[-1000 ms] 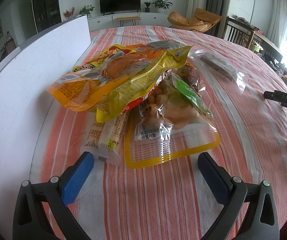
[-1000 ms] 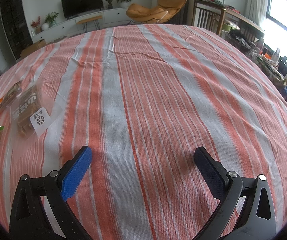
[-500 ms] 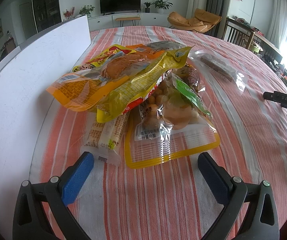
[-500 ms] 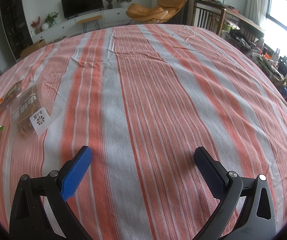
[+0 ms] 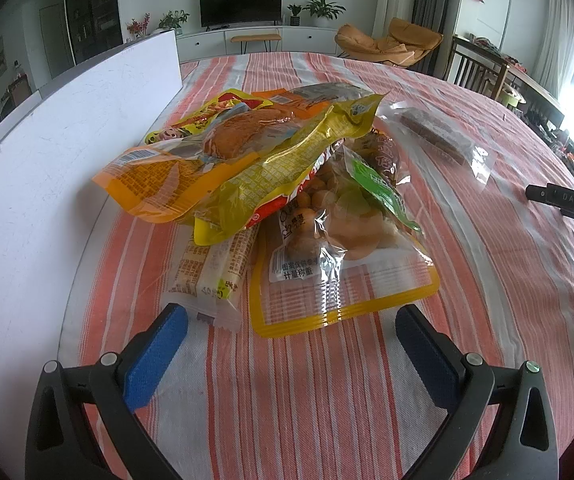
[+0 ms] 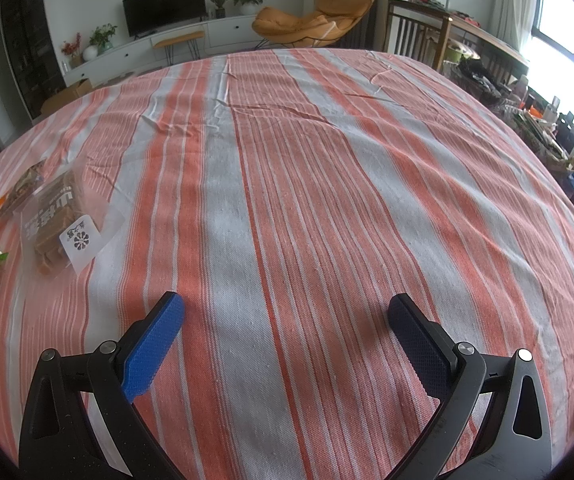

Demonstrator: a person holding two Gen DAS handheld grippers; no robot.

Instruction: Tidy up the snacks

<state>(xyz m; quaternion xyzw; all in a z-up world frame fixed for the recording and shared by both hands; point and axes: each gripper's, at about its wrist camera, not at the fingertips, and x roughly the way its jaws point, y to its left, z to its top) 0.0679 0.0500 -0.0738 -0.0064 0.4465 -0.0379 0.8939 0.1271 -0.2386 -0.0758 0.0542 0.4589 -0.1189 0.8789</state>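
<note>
Heaped on striped worktop beside white board: glossy snacks, yellow and orange bags over clear pouches. Left hand-held gripper spread wide before pile; right hand-held gripper likewise, empty.

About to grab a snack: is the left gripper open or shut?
Open. The left gripper's blue-padded fingers stand wide apart with only striped tablecloth between them, just short of the yellow-edged clear pouch.

**Living room backdrop**

White far wall w/ black TV above a long white cabinet; potted plants on top. Orange lounge chair at centre-right. Dark wooden chair nearby. Bright window at right.
</note>
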